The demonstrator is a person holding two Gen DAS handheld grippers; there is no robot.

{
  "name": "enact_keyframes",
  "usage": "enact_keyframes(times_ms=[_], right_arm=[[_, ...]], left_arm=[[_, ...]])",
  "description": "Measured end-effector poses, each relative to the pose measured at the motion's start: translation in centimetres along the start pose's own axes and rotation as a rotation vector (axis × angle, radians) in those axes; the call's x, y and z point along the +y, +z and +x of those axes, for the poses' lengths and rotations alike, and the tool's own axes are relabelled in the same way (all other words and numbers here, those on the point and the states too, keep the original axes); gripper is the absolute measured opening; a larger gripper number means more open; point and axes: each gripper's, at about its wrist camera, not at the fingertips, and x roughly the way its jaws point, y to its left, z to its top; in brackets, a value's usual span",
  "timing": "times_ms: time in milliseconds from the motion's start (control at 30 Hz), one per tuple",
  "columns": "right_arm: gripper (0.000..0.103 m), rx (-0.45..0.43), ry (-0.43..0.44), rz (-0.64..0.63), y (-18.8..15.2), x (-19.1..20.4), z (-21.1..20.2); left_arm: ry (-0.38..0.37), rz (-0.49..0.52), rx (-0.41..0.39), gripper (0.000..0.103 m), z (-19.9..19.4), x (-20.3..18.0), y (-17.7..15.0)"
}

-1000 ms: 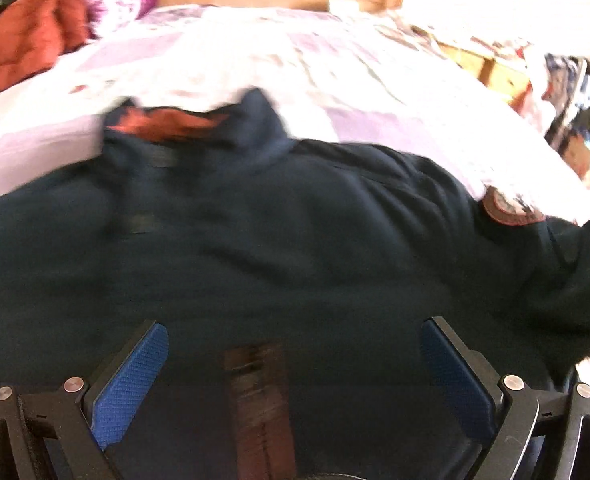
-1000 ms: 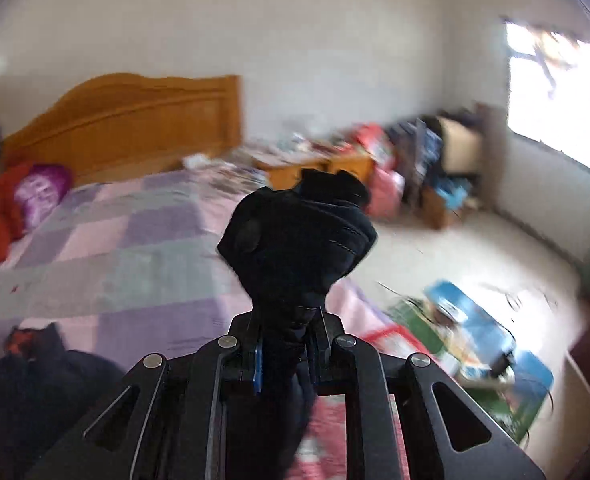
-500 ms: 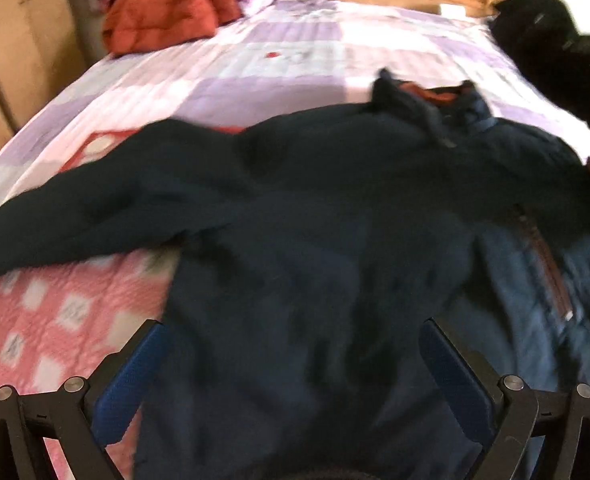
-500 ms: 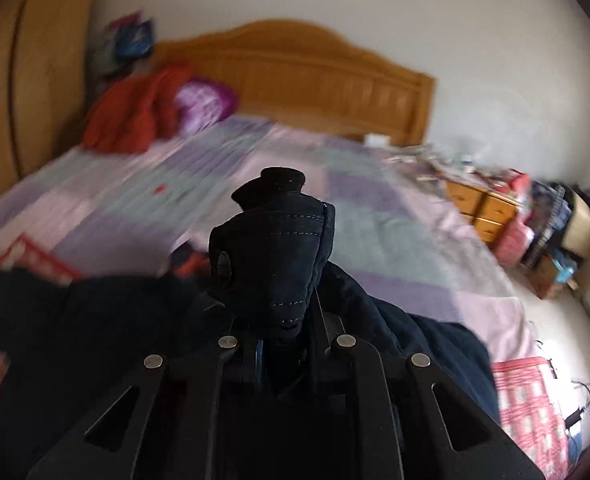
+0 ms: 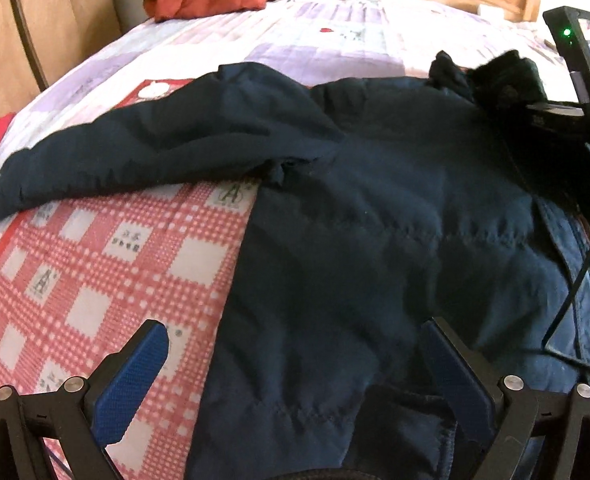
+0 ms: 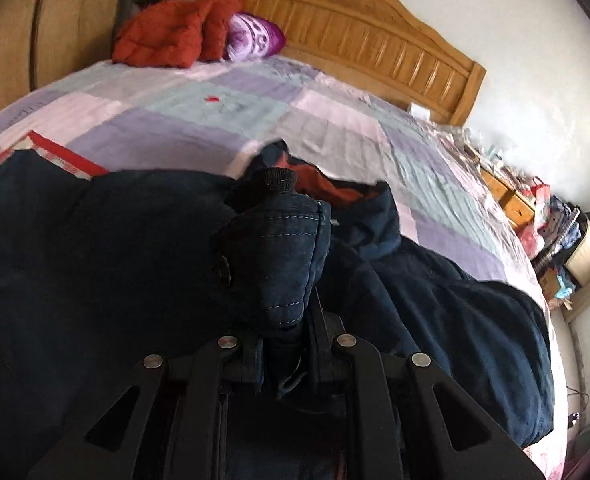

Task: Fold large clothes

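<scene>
Bed (image 6: pixel 199 120): patchwork quilt in lilac, pale green and pink squares; a red-and-white checked sheet (image 5: pixel 95 264) covers the near left part.

Headboard (image 6: pixel 375 40): carved light wood, at 12 o'clock in the right wrist view.

Wardrobe panel (image 5: pixel 47 20): light wood, at 10 o'clock beside the bed.

Red padded garment (image 6: pixel 167 36): heaped at the head of the bed, touching a purple patterned pillow (image 6: pixel 255 40).

Bedside cabinet (image 6: pixel 503 196): wooden, at 3 o'clock, with clutter and bags piled along the white wall beyond it.

Navy jacket (image 5: pixel 355 220): spread flat across the near half of the bed, one sleeve (image 5: pixel 115 152) stretched out toward 9 o'clock over the checked sheet; orange lining shows at the collar (image 6: pixel 335 188).

Left gripper (image 5: pixel 295 376): jaws spread wide, nothing between the blue pads, hovering over the jacket hem.

Right gripper (image 6: pixel 283 360): clenched on the jacket's other sleeve cuff (image 6: pixel 271 256), raised above the jacket body near the collar.
</scene>
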Motion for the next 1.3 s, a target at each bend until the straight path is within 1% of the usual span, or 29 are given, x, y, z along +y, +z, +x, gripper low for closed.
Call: enact_keyframes(times_ms=[33, 67, 167, 233, 267, 300, 333, 367, 400, 433, 467, 533, 567, 600, 633, 700, 767, 833, 867, 900, 967, 1067, 1133, 1167, 1200, 1233, 1267, 1300], right_arm=[[0.018, -0.024, 0.007, -0.021, 0.1, 0.9, -0.4], [0.018, -0.029, 0.014, -0.058, 0.1, 1.8, -0.4], [0.018, 0.024, 0.034, -0.15, -0.4, 4.4, 0.3], [0.023, 0.066, 0.054, -0.164, -0.6, 5.2, 1.3], [0.028, 0.087, 0.072, -0.161, -0.7, 5.4, 1.7], [0.038, 0.102, 0.091, -0.153, -0.8, 5.5, 1.9], [0.043, 0.109, 0.119, -0.141, -0.8, 5.6, 1.9], [0.058, 0.109, 0.158, -0.13, -0.9, 5.6, 1.6], [0.072, 0.093, 0.201, -0.123, -0.9, 5.5, 1.0], [0.077, 0.062, 0.257, -0.112, -1.0, 5.5, -0.1], [0.085, 0.039, 0.296, -0.11, -1.1, 5.4, -0.9], [0.086, 0.012, 0.399, -0.087, -1.4, 5.3, -2.6], [0.086, 0.012, 0.424, -0.061, -1.4, 4.7, -3.3], [0.086, 0.003, 0.431, -0.019, -1.6, 3.5, -4.2], [0.086, -0.01, 0.418, 0.005, -1.9, 2.5, -5.0], [0.086, -0.054, 0.341, 0.052, -2.7, -0.8, -6.7], [0.086, -0.064, 0.22, 0.088, -4.0, -5.1, -7.3], [0.086, -0.047, 0.101, 0.123, -5.1, -9.1, -7.2], [0.086, -0.033, 0.054, 0.141, -5.5, -10.9, -6.9], [0.086, -0.01, -0.001, 0.179, -6.0, -13.5, -6.3], [0.086, 0.017, -0.057, 0.246, -6.5, -17.3, -5.2], [0.086, 0.031, -0.162, 0.319, -7.0, -22.0, -3.8], [0.086, 0.031, -0.197, 0.35, -6.9, -23.9, -3.2], [0.086, 0.023, -0.212, 0.367, -6.8, -24.9, -2.6], [0.086, 0.019, -0.207, 0.372, -6.7, -25.3, -2.2], [0.086, 0.025, -0.184, 0.375, -6.8, -25.6, -1.5], [0.086, 0.053, -0.143, 0.369, -7.1, -25.8, -0.2], [0.086, 0.105, -0.111, 0.354, -7.7, -25.8, 1.6]], left_arm=[[-0.003, -0.001, 0.001, 0.103, 0.1, -0.1, 0.0], [-0.004, 0.004, 0.002, 0.103, 0.0, -0.2, 0.0], [-0.007, 0.026, 0.0, 0.103, 0.1, -0.8, 0.1], [-0.009, 0.032, -0.004, 0.103, 0.0, -1.2, 0.3], [-0.008, 0.035, -0.007, 0.103, -0.1, -1.4, 0.3], [-0.009, 0.037, -0.007, 0.103, 0.0, -1.5, 0.4], [-0.011, 0.04, -0.004, 0.103, 0.1, -1.8, 0.4], [-0.011, 0.041, -0.002, 0.103, 0.1, -2.0, 0.4], [-0.012, 0.039, 0.001, 0.103, 0.2, -2.2, 0.4], [-0.013, 0.037, 0.003, 0.103, 0.3, -2.3, 0.4], [-0.014, 0.034, 0.007, 0.103, 0.4, -2.5, 0.5], [-0.02, 0.03, 0.012, 0.103, 0.6, -2.9, 0.8], [-0.021, 0.035, 0.009, 0.103, 0.7, -3.3, 1.1], [-0.023, 0.045, 0.001, 0.103, 0.8, -3.7, 1.6], [-0.026, 0.052, -0.007, 0.103, 0.9, -4.0, 2.1], [-0.044, 0.059, -0.025, 0.103, 1.4, -4.9, 3.8], [-0.073, 0.058, -0.039, 0.103, 2.3, -6.4, 6.2], [-0.114, 0.062, -0.061, 0.103, 3.3, -8.4, 8.8], [-0.135, 0.071, -0.078, 0.103, 4.0, -9.8, 10.4], [-0.152, 0.084, -0.088, 0.103, 4.7, -11.4, 11.7], [-0.178, 0.132, -0.107, 0.103, 6.5, -15.3, 14.6], [-0.198, 0.194, -0.121, 0.103, 8.8, -19.9, 17.3], [-0.178, 0.213, -0.099, 0.103, 11.2, -22.2, 18.6], [-0.158, 0.223, -0.092, 0.103, 12.4, -22.9, 19.0], [-0.13, 0.23, -0.082, 0.103, 13.4, -23.2, 19.2], [-0.07, 0.238, -0.05, 0.103, 15.3, -23.2, 19.2], [-0.031, 0.236, -0.012, 0.103, 16.8, -22.9, 19.0], [-0.004, 0.233, 0.034, 0.103, 18.4, -22.3, 18.6]])
